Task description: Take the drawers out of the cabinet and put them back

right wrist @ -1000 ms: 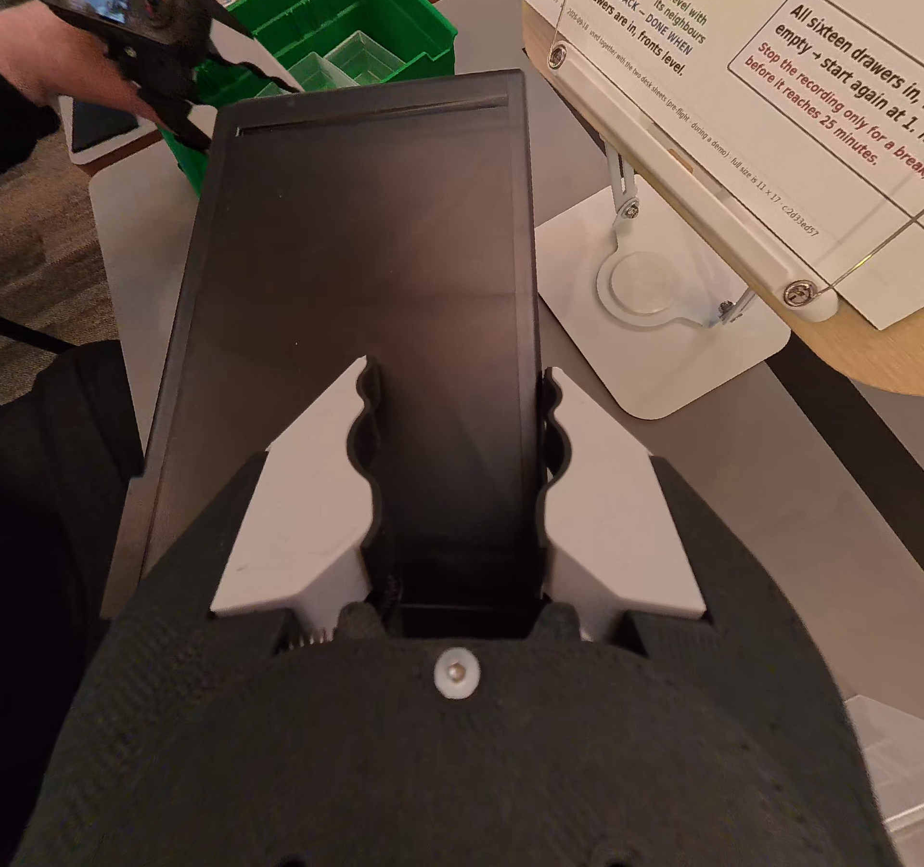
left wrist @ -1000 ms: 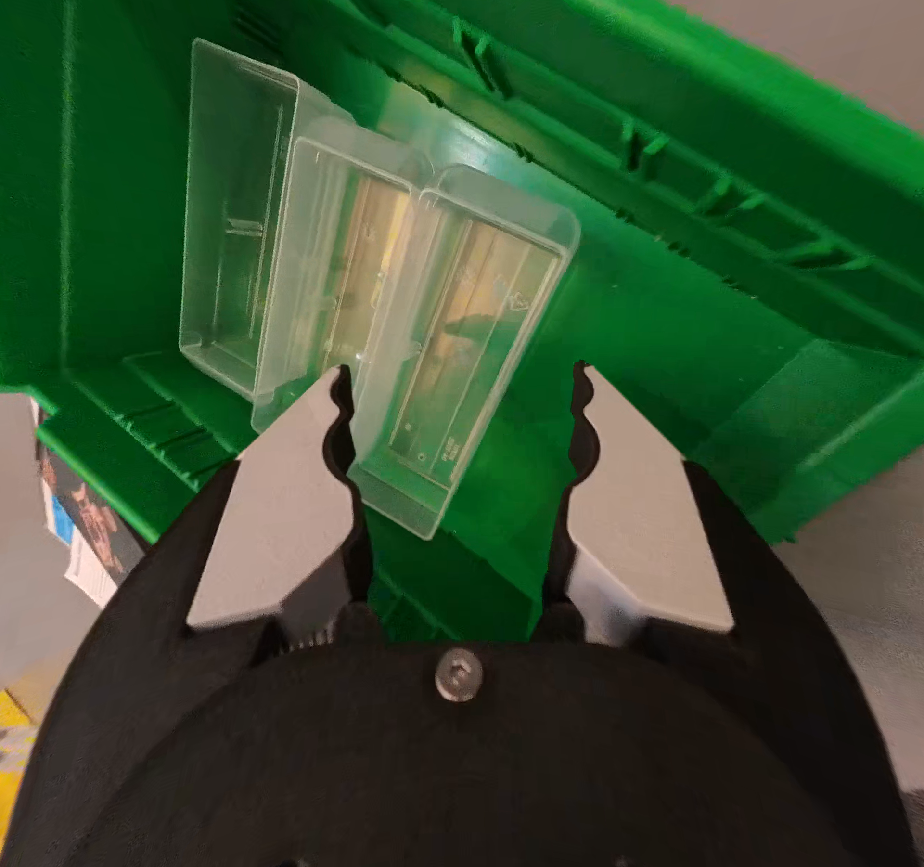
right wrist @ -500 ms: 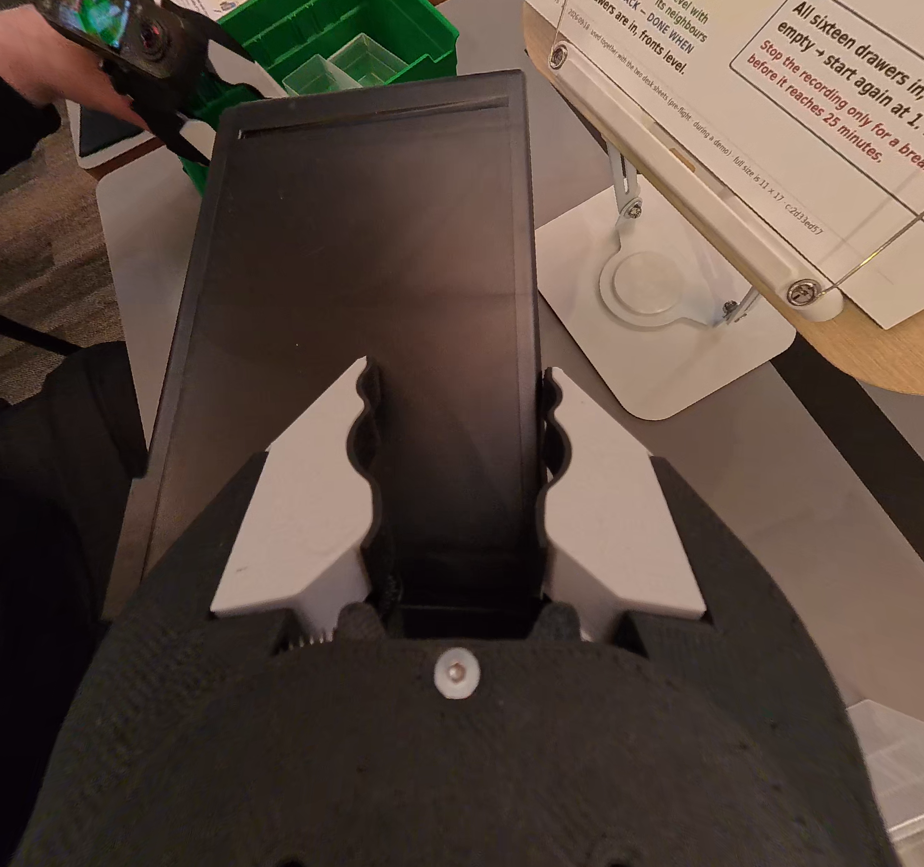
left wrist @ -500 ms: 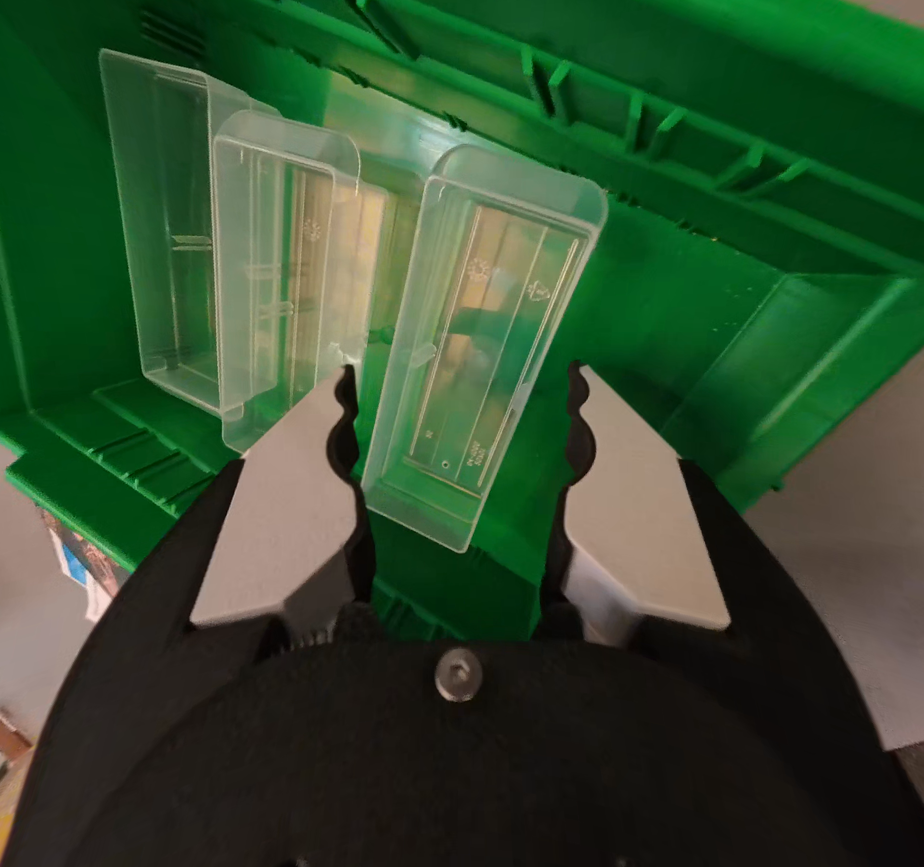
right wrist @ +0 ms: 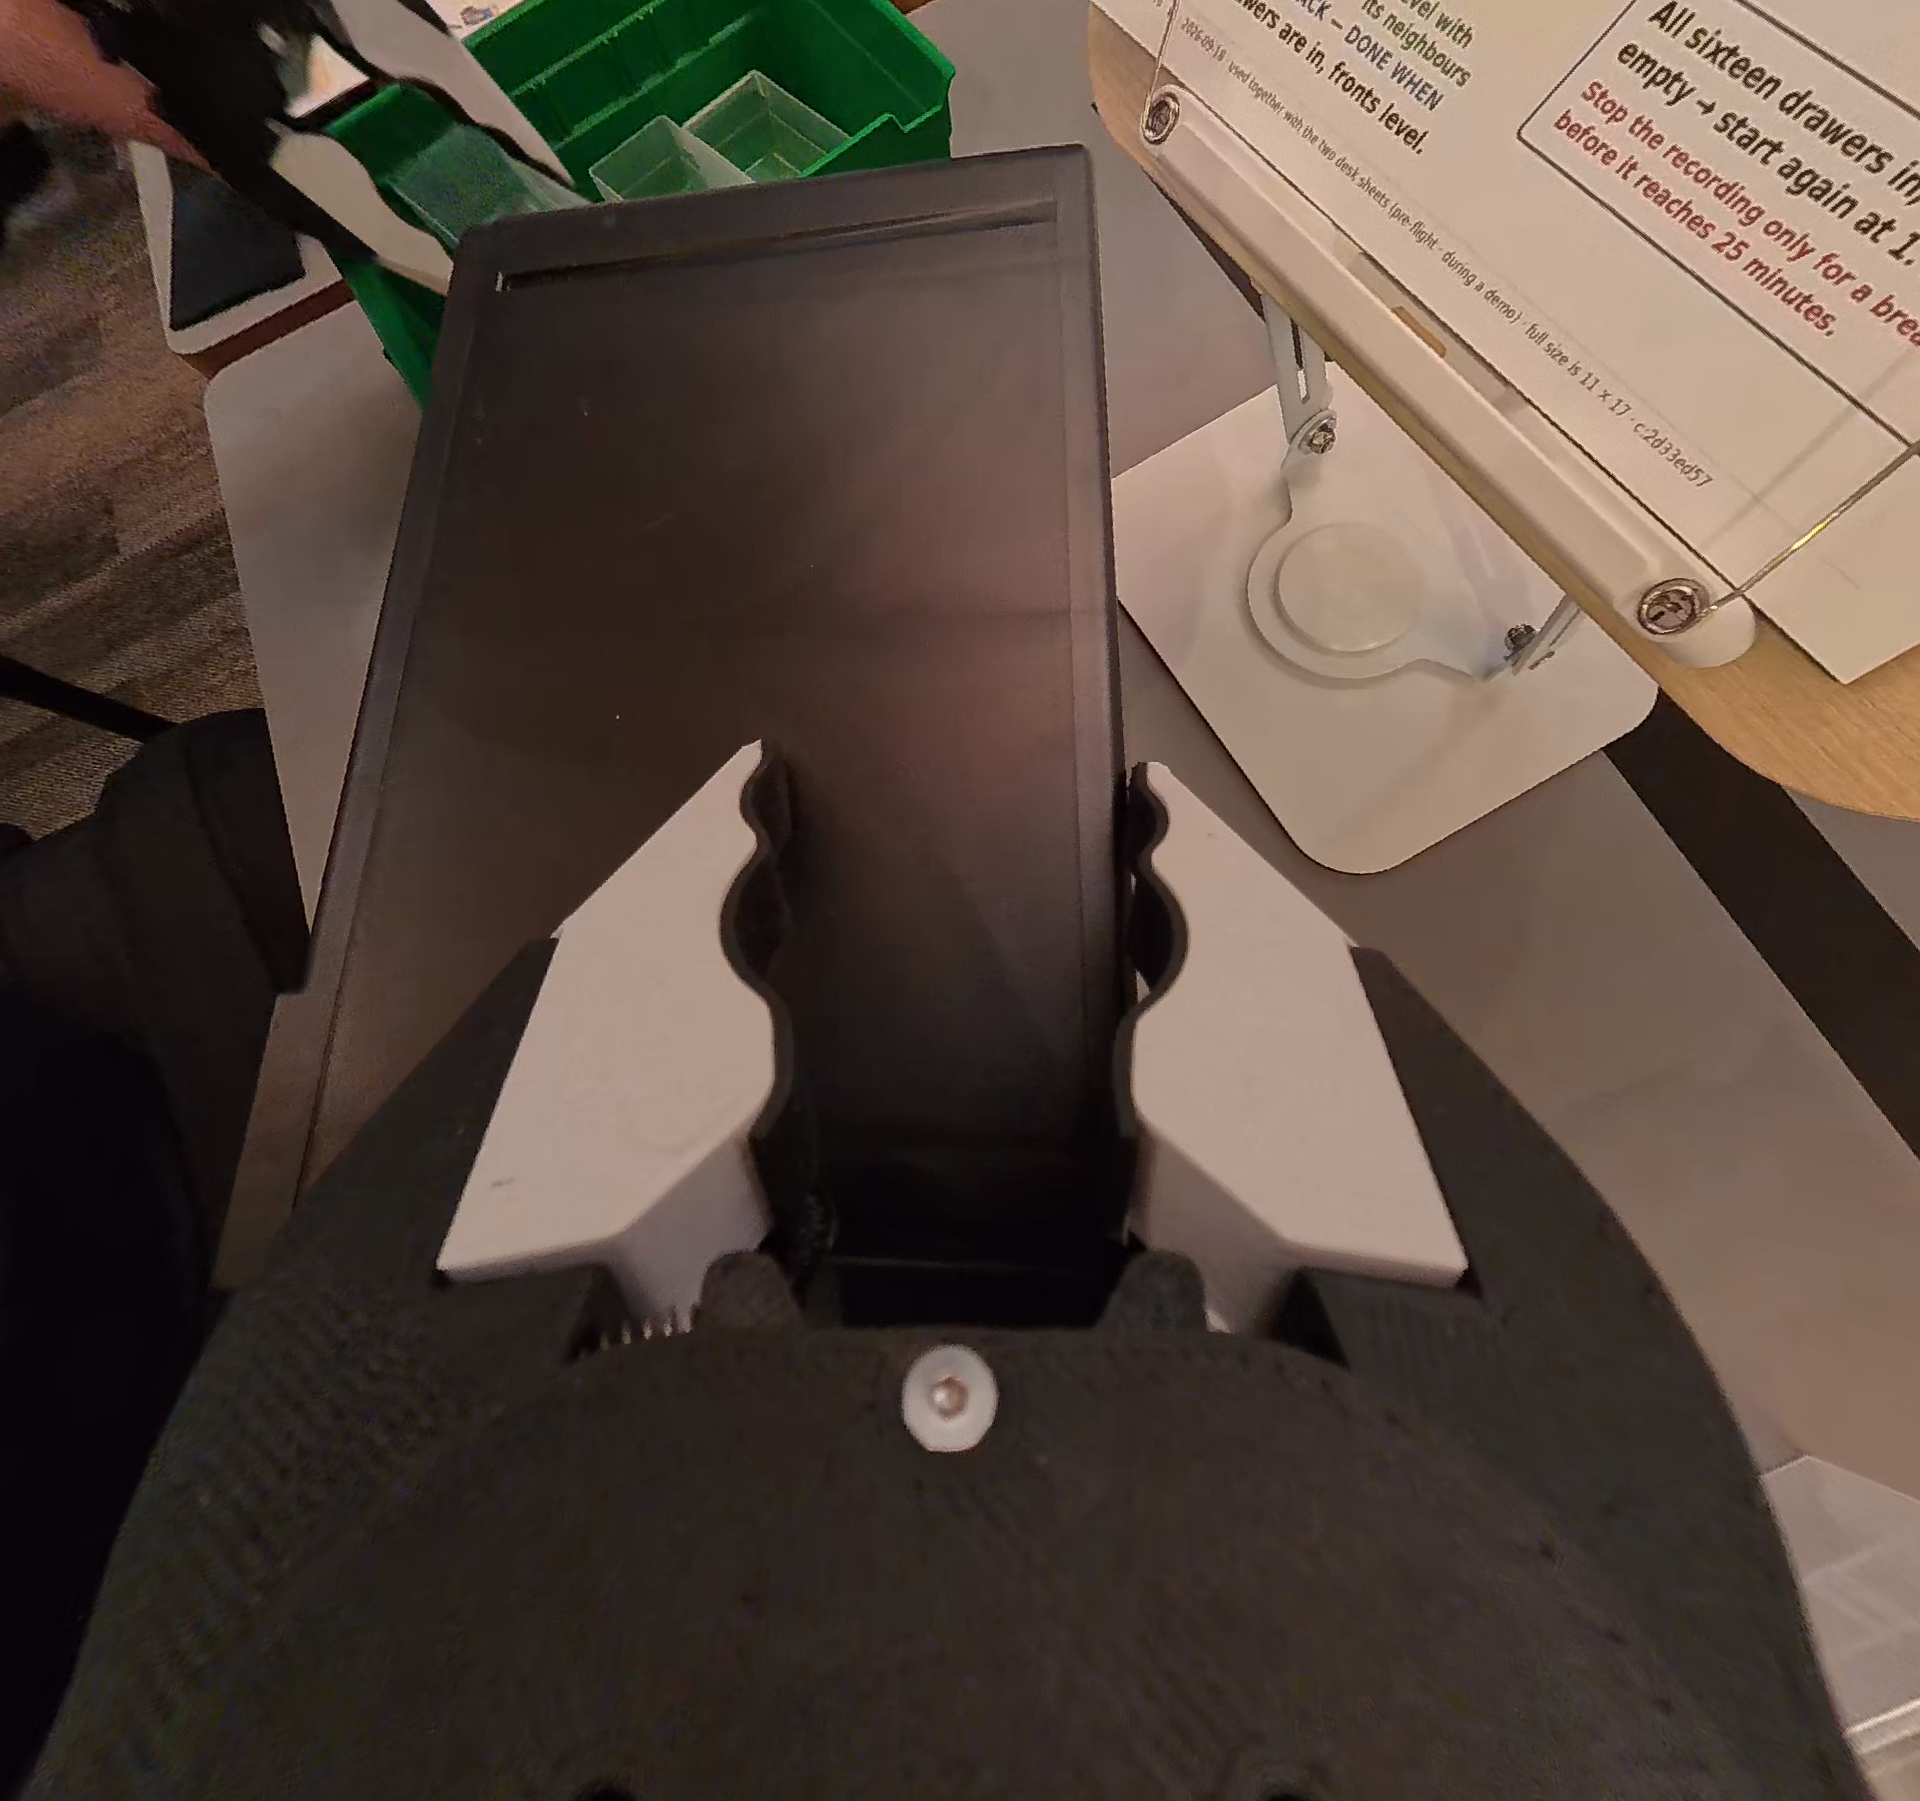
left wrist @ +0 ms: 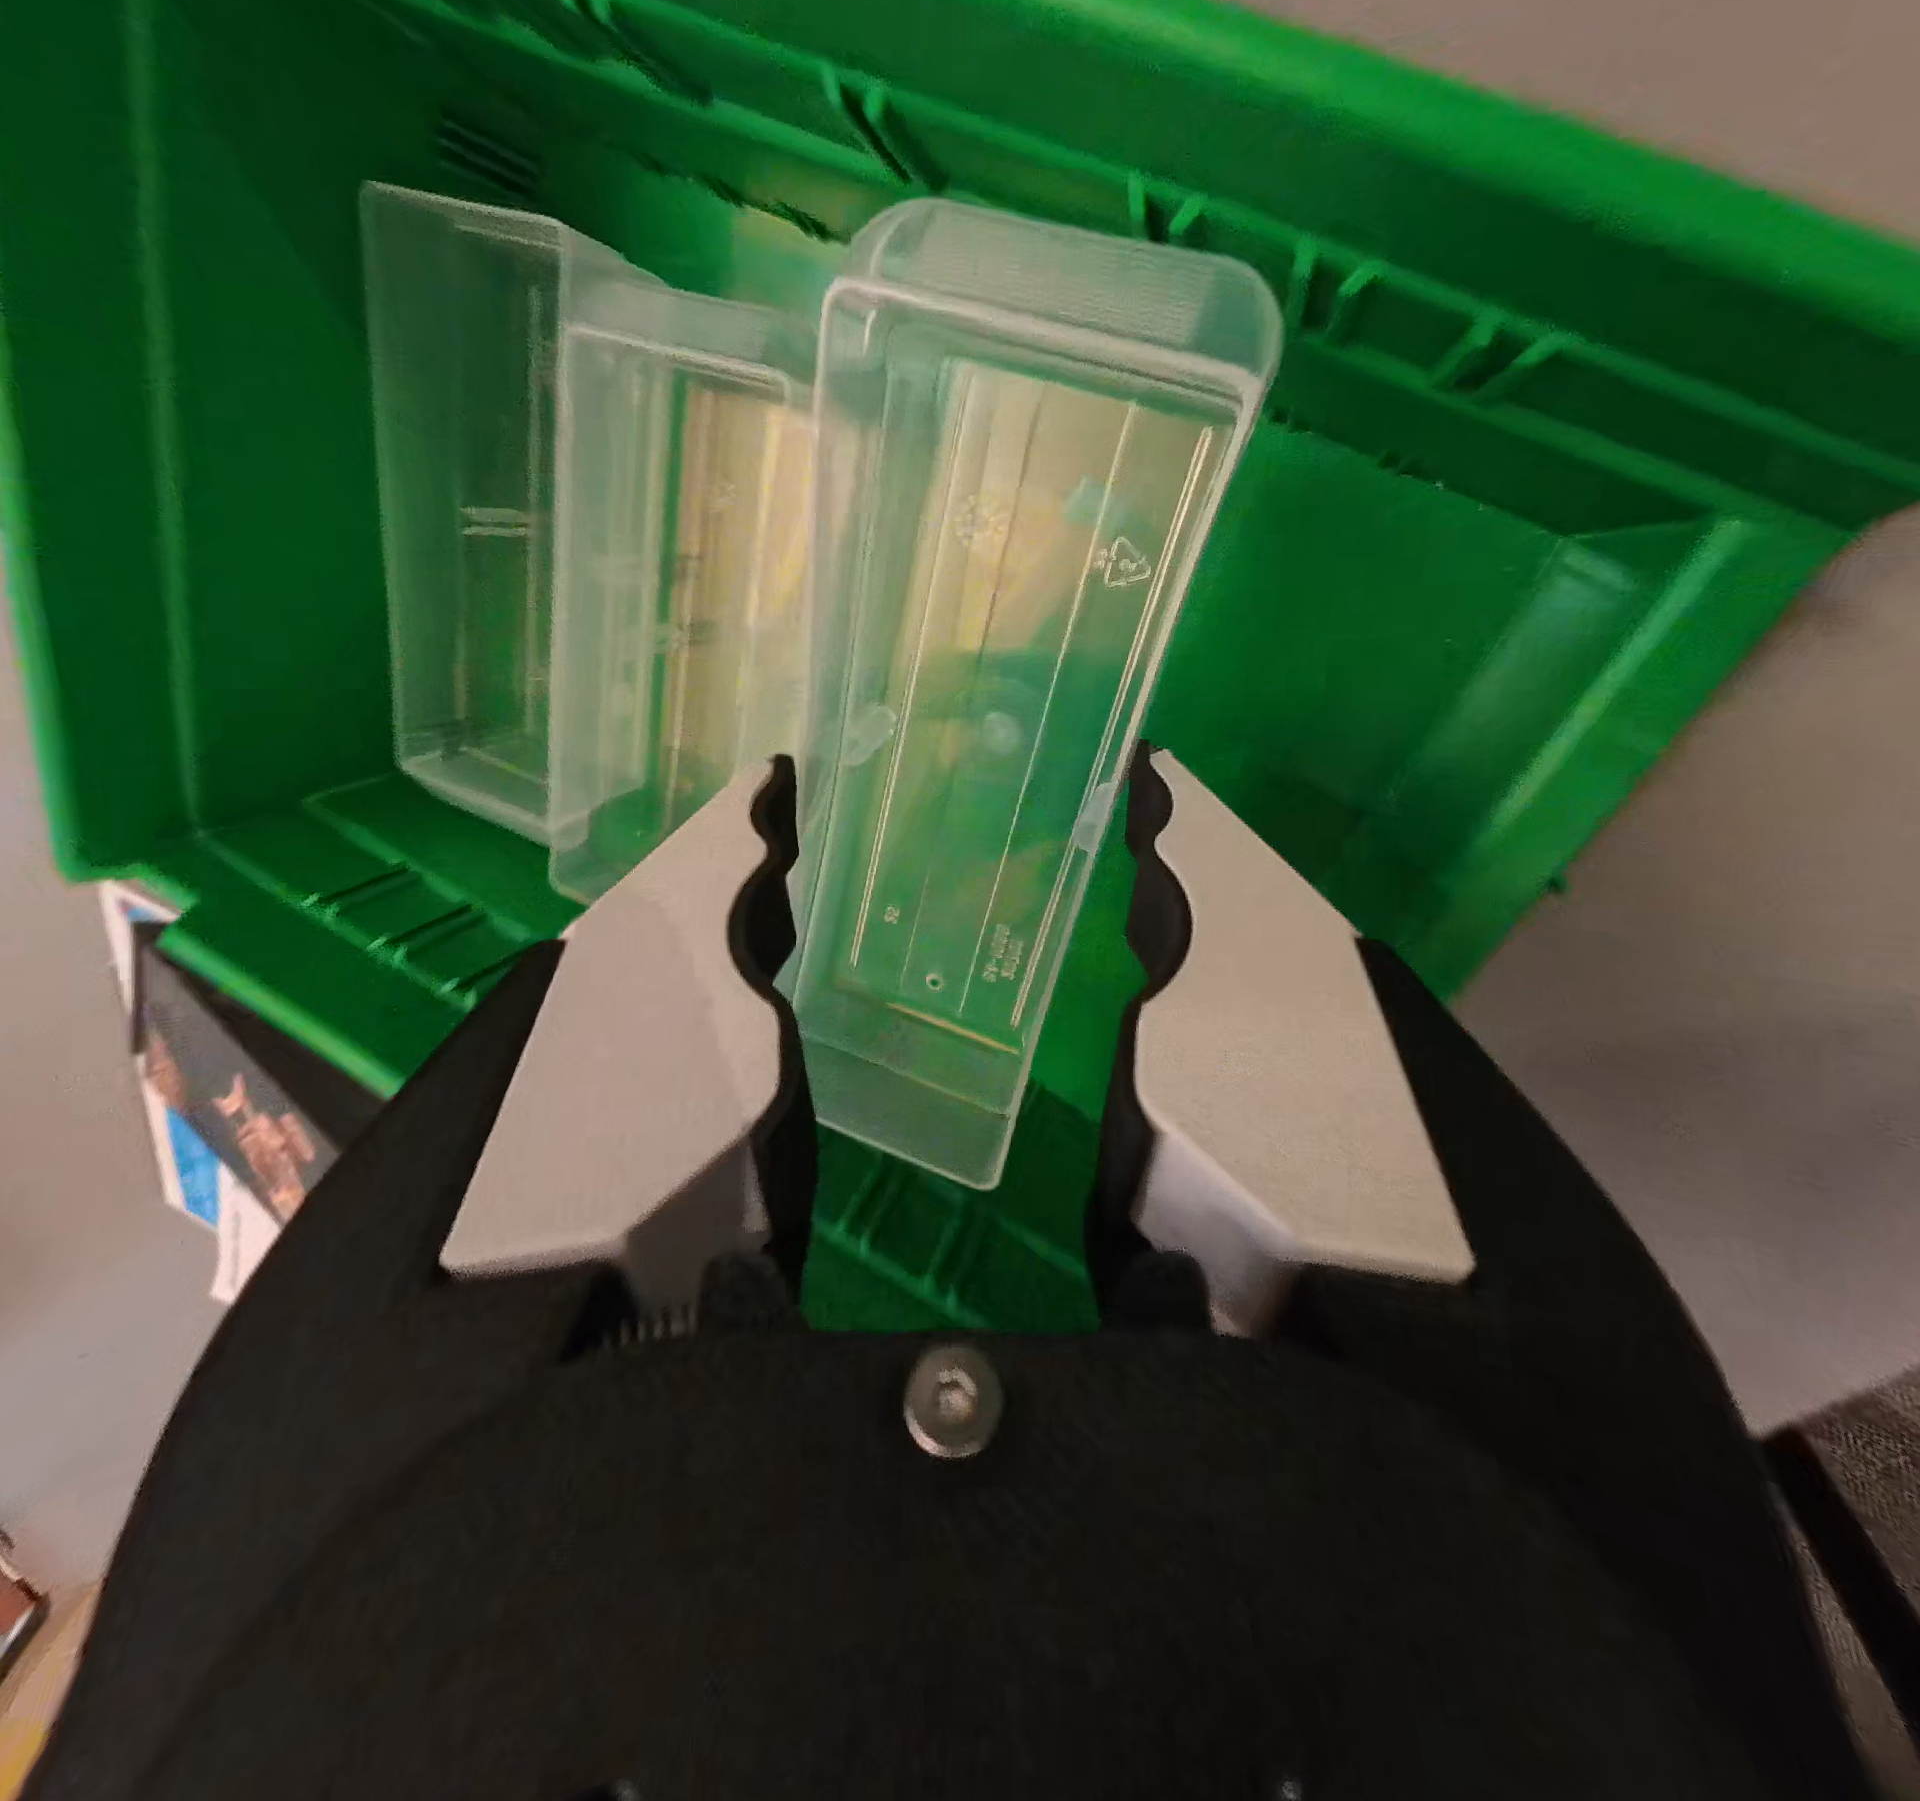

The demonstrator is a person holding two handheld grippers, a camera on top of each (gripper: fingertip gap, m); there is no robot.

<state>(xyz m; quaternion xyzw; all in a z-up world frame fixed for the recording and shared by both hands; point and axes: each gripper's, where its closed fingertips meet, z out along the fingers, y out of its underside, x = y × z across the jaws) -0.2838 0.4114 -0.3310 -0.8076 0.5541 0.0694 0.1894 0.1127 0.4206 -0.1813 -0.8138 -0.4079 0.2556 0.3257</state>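
Observation:
In the left wrist view my left gripper (left wrist: 964, 764) is over the green bin (left wrist: 1143, 68). It is shut on a clear plastic drawer (left wrist: 1018, 608), with both pads on its long sides, and holds it tilted above the bin floor. Two more clear drawers (left wrist: 468, 525) (left wrist: 675, 608) lie in the bin to the left. The right wrist view shows that gripper (right wrist: 416, 141) with the drawer (right wrist: 457, 177) at the bin (right wrist: 727, 16). My right gripper (right wrist: 951, 759) is open and rests on the black cabinet (right wrist: 748, 504). One finger is over its top and the other is at its right edge.
A tilted white instruction board (right wrist: 1507, 141) on a white stand base (right wrist: 1351, 733) is right of the cabinet. Printed booklets (left wrist: 208, 1128) lie beside the bin. A clear plastic item (right wrist: 1849, 1595) shows at the lower right. A person's hand holds the left gripper.
My left jaws have narrowed onto the clear drawer, and it now sits higher and closer between the fingers. My right gripper has stayed on the cabinet.

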